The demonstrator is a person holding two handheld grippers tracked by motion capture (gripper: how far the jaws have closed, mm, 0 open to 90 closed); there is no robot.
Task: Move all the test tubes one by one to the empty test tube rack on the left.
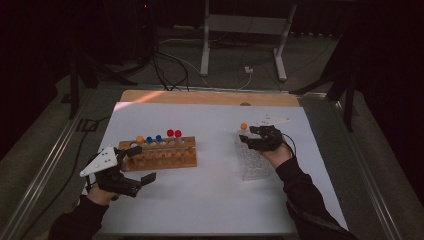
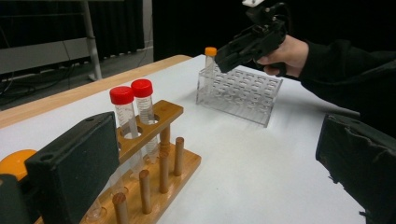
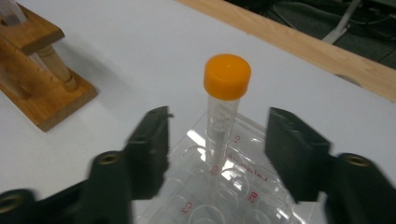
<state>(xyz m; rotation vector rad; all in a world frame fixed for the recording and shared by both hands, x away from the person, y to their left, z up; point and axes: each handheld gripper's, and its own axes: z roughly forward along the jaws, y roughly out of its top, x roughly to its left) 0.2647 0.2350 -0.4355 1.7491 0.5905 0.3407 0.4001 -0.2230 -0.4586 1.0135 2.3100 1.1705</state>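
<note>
Clear rack on the desk holds one orange-capped tube, upright in a far corner well. Wooden rack holds one orange, two blue and two red capped tubes. Right hand-held gripper is partly open, jaws either side of the orange-capped tube, not touching it. Left hand-held gripper is wide open, empty, beside the wooden rack. The right gripper view shows red well labels on the clear rack; the high view doesn't resolve them.

Black long sleeves cover both forearms; each hand carries black tongs, the left tongs and right tongs topped by grey three-cornered plates, black cables trailing.
</note>
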